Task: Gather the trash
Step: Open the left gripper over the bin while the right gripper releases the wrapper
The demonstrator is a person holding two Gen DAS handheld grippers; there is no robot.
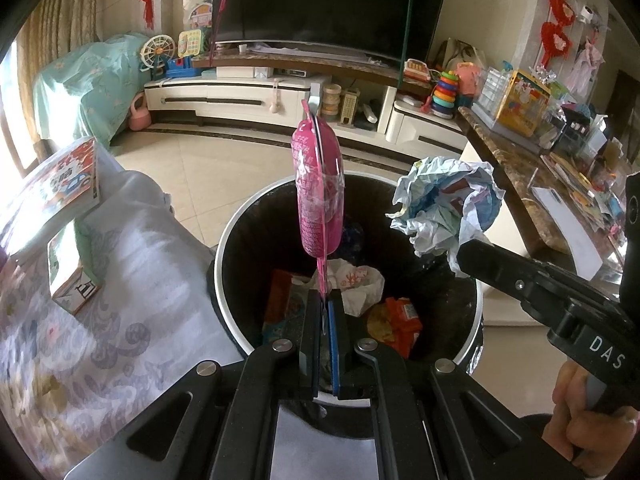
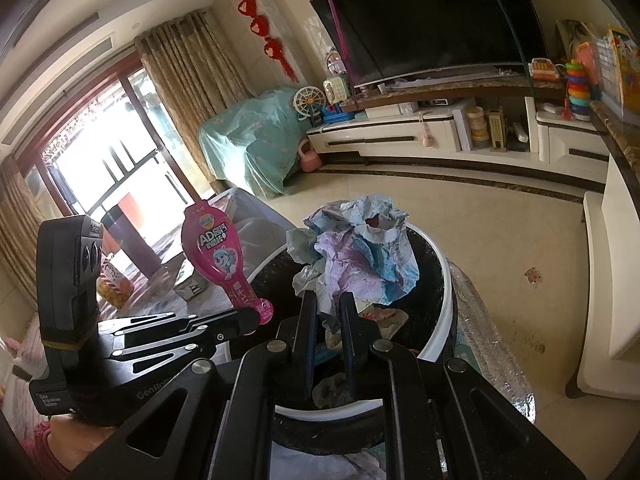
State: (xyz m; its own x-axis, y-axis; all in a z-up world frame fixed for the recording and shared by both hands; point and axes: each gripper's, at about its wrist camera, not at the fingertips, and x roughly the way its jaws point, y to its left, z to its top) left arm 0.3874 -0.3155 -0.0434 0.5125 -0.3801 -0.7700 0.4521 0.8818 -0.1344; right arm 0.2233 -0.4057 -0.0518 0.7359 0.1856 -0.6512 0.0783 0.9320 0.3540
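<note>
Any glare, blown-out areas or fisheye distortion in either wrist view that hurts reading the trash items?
Left wrist view: strong barrel bending at the edges, dark corners; pink package and crumpled paper over the trash bin stay sharp. Right wrist view: the window is blown out white, yet the package's print remains legible.

The bin [image 1: 224, 248] sits dead centre below both grippers. The packet [image 1: 318, 188] hangs over its middle, the paper wad [image 1: 444, 208] over its 2 o'clock rim. Wrappers [image 1: 396, 320] lie inside. A table [image 1: 100, 320] stands at 9 o'clock.
</note>
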